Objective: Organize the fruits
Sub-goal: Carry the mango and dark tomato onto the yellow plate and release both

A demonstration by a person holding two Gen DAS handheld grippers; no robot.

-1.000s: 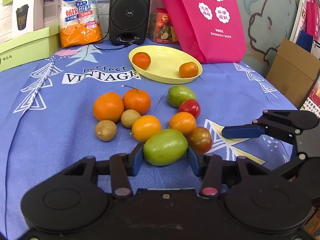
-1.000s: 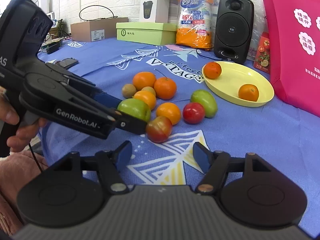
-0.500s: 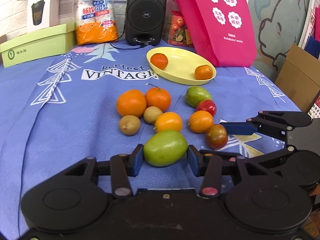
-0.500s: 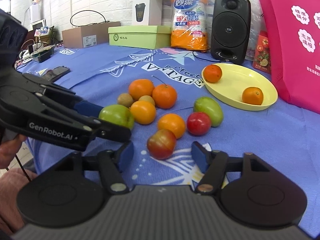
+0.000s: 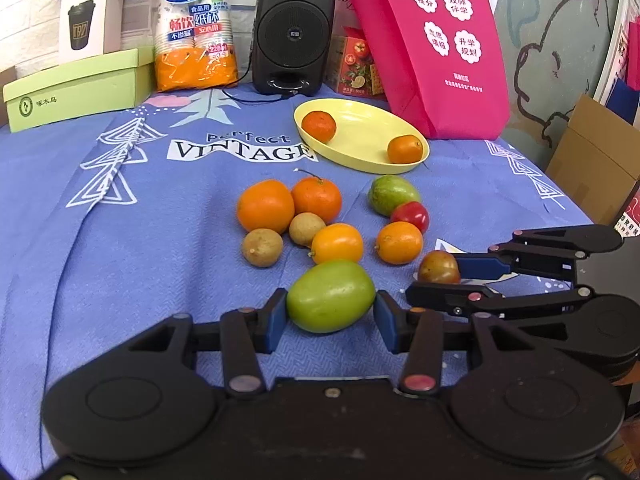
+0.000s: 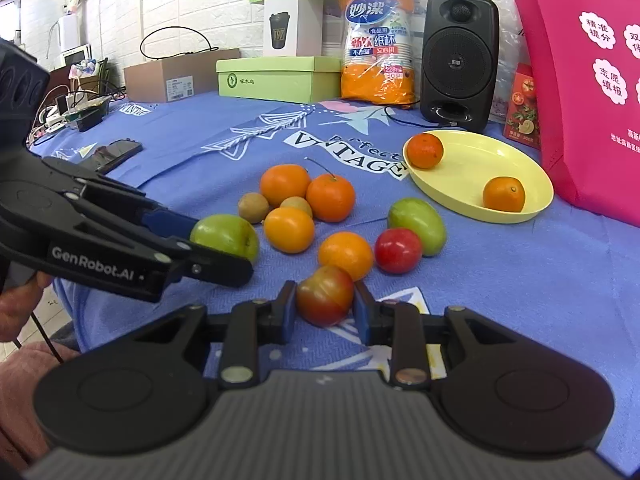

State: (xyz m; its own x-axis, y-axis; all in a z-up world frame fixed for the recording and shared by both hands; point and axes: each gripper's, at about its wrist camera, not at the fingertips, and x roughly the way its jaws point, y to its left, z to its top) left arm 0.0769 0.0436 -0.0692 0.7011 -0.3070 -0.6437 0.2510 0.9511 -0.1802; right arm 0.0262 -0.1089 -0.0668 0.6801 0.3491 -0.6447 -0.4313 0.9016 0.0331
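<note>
Since the left gripper (image 5: 331,312) pinches the smooth green fruit (image 5: 331,296) at lower centre only by its rounded ends, it could squirt free. In the right view, the right gripper (image 6: 325,312) clamps the glossy red-green fruit (image 6: 325,295) at centre; squeezing might bruise it.

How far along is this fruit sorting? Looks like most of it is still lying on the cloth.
It looks early. Done: two oranges sit in the yellow plate. In hand: the left gripper clamps a green fruit, and the right gripper has closed on a red-green fruit. Left: about eight more fruits lie loose on the blue cloth, including the red one.
</note>
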